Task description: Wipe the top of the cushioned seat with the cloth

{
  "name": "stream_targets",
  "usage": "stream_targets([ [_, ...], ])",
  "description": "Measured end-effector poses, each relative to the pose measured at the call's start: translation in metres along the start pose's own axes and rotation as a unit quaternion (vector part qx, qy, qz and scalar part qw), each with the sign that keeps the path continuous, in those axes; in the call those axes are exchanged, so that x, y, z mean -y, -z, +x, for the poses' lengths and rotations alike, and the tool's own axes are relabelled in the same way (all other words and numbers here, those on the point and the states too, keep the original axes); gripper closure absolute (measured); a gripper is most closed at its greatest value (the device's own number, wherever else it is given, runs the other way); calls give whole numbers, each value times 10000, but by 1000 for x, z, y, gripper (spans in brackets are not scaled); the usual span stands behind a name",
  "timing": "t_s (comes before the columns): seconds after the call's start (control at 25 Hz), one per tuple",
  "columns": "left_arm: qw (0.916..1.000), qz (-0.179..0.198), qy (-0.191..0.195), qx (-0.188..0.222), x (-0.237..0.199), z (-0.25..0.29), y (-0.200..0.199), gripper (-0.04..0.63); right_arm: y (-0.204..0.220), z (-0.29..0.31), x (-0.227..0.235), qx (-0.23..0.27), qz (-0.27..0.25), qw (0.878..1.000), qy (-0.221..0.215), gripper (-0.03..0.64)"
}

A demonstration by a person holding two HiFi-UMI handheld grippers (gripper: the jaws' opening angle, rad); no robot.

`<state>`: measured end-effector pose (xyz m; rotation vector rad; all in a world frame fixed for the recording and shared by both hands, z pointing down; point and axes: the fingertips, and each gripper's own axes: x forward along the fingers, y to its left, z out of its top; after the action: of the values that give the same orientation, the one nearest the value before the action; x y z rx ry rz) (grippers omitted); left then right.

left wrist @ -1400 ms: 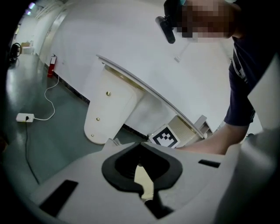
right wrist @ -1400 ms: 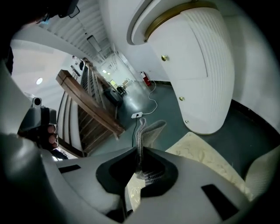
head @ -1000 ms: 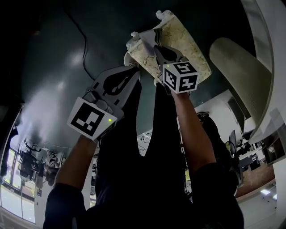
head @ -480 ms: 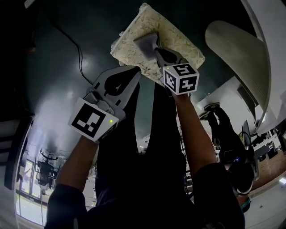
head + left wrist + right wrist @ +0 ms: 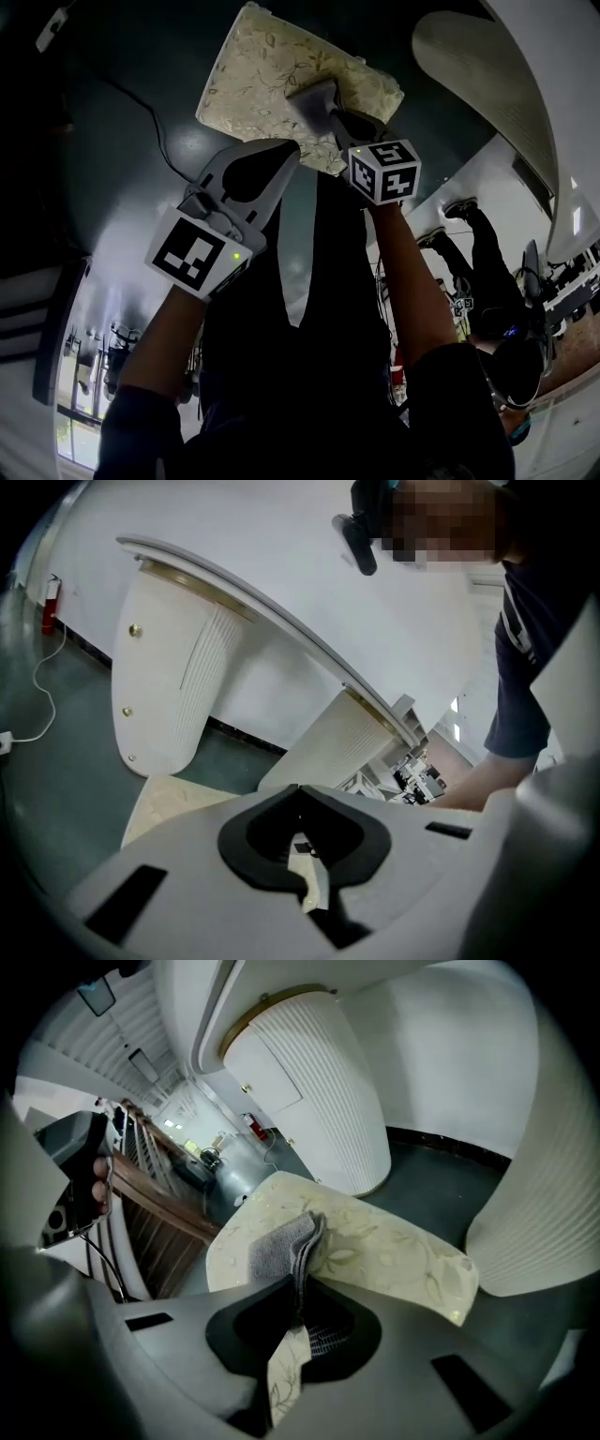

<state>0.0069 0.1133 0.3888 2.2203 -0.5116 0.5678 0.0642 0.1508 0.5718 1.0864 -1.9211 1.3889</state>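
Where cloth [image 5: 275,1247] meets seat [image 5: 384,1241], claw [image 5: 299,1286] grips.

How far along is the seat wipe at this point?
Done: the right gripper is shut on the grey folded cloth, which lies on the cream floral cushioned seat. In hand: the wipe, with the cloth near the seat's near edge. Left: apparently the rest of the top; no wiped area can be told. The left gripper is shut, empty.
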Motion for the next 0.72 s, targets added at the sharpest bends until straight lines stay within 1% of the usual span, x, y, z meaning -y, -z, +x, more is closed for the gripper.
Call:
stream_targets([
  [0.24,9999,54,100,-48,26,30,0,588,34,-28,26,-81,209,9997,57,584],
  [0.36,9996,123,188,-169,39,42,-1,588,46,-43,37,-83,373,9992,86,584],
  [0.56,9994,200,266,-105,57,65,-10,588,64,-63,55,-78,605,9981,129,584],
  [0.64,9990,245,365,-80,63,73,-11,588,69,-69,63,-71,669,9976,168,584],
  [0.72,9988,267,360,-208,65,77,-7,588,72,-75,71,-69,719,9972,210,584],
])
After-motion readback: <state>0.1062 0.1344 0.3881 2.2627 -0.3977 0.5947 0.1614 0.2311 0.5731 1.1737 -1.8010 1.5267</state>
